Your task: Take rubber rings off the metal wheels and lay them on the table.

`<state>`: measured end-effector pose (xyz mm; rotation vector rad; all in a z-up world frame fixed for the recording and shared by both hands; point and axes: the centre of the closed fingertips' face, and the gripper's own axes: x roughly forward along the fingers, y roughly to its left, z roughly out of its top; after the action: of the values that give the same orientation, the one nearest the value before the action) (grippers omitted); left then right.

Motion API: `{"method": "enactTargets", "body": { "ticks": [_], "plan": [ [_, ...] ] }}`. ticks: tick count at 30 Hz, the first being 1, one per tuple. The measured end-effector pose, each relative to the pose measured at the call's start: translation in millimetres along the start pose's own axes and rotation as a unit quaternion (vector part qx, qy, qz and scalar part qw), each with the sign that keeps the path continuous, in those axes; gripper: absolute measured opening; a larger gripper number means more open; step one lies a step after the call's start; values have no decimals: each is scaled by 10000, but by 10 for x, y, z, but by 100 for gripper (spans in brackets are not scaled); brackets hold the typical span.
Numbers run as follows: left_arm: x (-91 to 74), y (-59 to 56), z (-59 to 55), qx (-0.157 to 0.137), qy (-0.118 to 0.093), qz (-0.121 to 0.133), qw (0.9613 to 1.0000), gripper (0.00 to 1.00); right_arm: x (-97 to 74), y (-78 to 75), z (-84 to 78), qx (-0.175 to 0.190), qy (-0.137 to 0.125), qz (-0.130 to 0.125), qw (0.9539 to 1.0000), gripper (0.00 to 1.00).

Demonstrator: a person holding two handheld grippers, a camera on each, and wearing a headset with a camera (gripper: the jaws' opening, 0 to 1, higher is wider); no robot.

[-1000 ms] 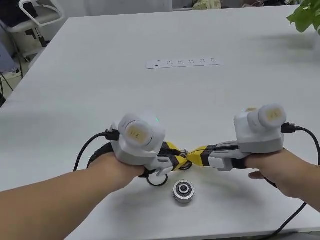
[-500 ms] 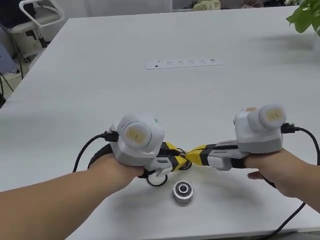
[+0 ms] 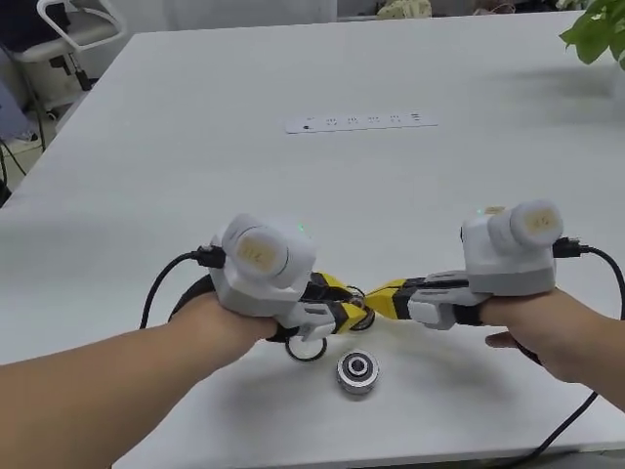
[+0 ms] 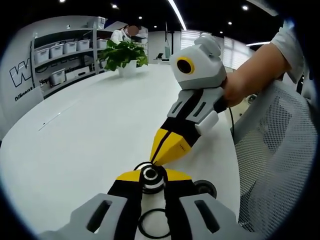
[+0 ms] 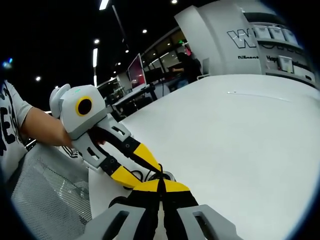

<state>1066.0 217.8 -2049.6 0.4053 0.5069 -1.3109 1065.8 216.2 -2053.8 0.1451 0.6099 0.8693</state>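
Observation:
My left gripper [image 3: 352, 314] is shut on a small metal wheel [image 4: 151, 180], its yellow jaws on either side of it. A black rubber ring sits on that wheel's rim. My right gripper [image 3: 377, 305] comes in from the right, and its tips [image 4: 159, 156] are shut on the ring's edge at the wheel's top. In the right gripper view my right gripper [image 5: 161, 185] meets the left gripper [image 5: 129, 178] at the wheel [image 5: 156, 176]. A loose black ring [image 3: 306, 350] lies on the table under the left gripper. A second metal wheel [image 3: 358, 372] lies flat near the front edge.
The white table [image 3: 293, 195] stretches far back, with a white power strip [image 3: 359, 123] in the middle. A green plant [image 3: 596, 34] stands at the back right corner. Black cables [image 3: 161, 293] trail from both grippers. A mesh chair [image 4: 270, 150] stands close to the table's front edge.
The left gripper has tipped slightly to the left and the right gripper has drawn a little to the right. The wheel and ring on the table have not moved.

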Motion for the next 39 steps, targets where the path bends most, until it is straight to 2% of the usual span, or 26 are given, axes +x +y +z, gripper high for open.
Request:
{"method": "enactTargets", "body": {
  "ticks": [8,13,19,27,36,39],
  "plan": [
    [-120,-43,61,-53,-132,-48,9999,18,-10,47,47,33,-54,78,9999,0],
    [-233,-62,108,3,-228,-52,9997,22,-11,95,71,36,-69,159,9998,0],
    [-379,-74,150,-93,-376,-35,9992,28,-12,135,86,-18,-64,229,9997,0],
    [-577,-94,248,-161,-671,83,9976,34,0,197,110,-47,-52,322,9995,0],
    [-758,-117,320,-216,-920,166,9954,42,38,299,166,-98,-59,430,9990,0],
    [-803,-127,316,-202,-938,194,9952,46,50,329,184,-90,-68,471,9988,0]
  ]
}}
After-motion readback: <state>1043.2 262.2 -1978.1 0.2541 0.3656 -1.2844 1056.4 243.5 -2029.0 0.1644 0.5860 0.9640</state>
